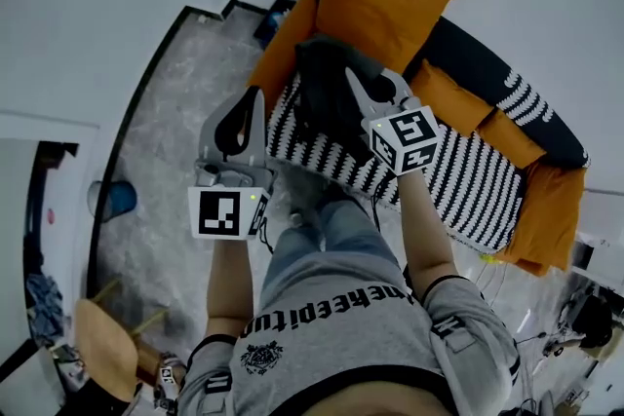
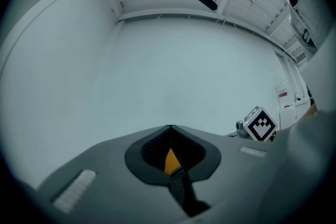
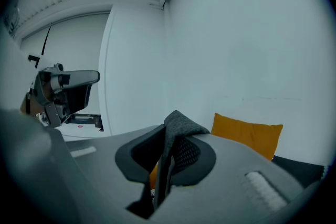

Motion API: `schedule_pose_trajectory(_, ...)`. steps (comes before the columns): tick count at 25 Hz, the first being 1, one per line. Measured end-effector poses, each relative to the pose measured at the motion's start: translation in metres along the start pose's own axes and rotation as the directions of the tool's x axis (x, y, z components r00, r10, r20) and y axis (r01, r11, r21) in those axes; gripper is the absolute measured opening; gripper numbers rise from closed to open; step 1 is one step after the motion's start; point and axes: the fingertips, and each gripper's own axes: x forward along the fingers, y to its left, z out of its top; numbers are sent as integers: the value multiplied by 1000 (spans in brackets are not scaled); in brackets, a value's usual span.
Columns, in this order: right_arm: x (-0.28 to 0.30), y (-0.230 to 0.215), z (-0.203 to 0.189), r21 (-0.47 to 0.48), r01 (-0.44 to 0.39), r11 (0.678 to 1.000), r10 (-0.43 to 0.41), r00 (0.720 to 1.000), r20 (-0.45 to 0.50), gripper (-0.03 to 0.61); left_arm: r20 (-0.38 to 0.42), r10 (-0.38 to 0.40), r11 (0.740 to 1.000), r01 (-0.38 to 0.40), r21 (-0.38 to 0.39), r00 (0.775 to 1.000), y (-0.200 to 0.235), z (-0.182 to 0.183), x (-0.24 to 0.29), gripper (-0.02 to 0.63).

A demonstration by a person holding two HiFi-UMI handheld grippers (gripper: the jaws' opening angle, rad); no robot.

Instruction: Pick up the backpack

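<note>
The dark grey backpack (image 1: 325,97) hangs off the sofa (image 1: 468,185), which is covered by a black-and-white striped throw. My right gripper (image 1: 353,81) is shut on its top. In the right gripper view a fold of the backpack's grey fabric (image 3: 181,124) sticks up between the closed jaws of the right gripper (image 3: 176,119). To the left of the backpack, my left gripper (image 1: 255,100) is apart from it and shut, with nothing in it. In the left gripper view the left gripper (image 2: 169,128) has its tips together against a white wall.
Orange cushions (image 1: 378,3) lean along the sofa's back and far end. A blue bin (image 1: 118,198) and a wooden chair (image 1: 102,338) stand at the left on the grey floor (image 1: 175,132). White walls surround the sofa. The person's legs are close to the sofa's front.
</note>
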Motion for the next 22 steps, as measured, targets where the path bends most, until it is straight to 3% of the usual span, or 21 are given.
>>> schedule_pose_trajectory(9,-52,14,30,-63,66,996,-63,997,47,28,29,-65,998,66,-1,997,-14,16,-1,20)
schedule_pose_trajectory(22,-111,28,62,-44,164,986,-157,979,126,28,32,-110,994,110,22,993,-25,28,-7,20)
